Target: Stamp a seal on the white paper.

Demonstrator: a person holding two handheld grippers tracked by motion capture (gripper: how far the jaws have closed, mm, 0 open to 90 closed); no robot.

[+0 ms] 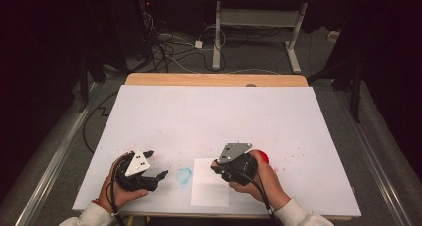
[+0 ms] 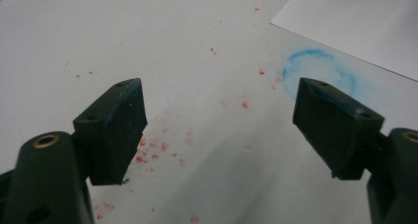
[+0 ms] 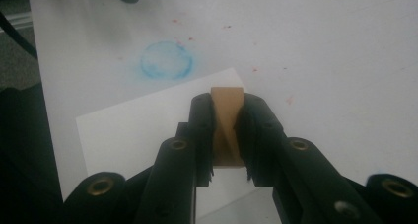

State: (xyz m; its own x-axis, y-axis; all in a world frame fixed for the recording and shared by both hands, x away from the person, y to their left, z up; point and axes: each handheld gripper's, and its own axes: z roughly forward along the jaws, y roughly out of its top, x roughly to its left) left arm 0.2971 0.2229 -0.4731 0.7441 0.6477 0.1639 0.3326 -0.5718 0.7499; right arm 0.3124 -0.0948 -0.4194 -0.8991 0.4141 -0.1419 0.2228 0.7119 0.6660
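Left tool (image 1: 158, 165): held in the person's left hand (image 1: 117, 188) at the near left of the tabletop (image 1: 214, 111), jaws spread wide with nothing between them. In the left gripper view the two black pads (image 2: 121, 128) stand well apart above the white surface, and a faint blue smear shows along the upper edge of each pad.

Right tool (image 1: 215, 167): held in the person's right hand (image 1: 263, 178) at the near centre-right, jaws pressed in on a small tan block (image 3: 226, 125). The block stands upright between the pads, its top showing just above the jaw tips. The tool is positioned over a white sheet of paper (image 1: 210, 188) that lies flat near the front edge of the tabletop. Whether the block touches the paper cannot be told.

Surface condition: a blue ring-shaped stain (image 1: 183, 175) sits on the white covering between the two tools, just beside the left edge of the paper. Red specks (image 2: 153, 152) are scattered across the near half of the surface, thickest beneath the left tool. A red object (image 1: 263, 158) shows partly behind the right hand; its kind cannot be told.

Beyond the far edge a bare wooden strip (image 1: 214, 79) of the tabletop is exposed, with cables (image 1: 164, 49) on the floor behind.
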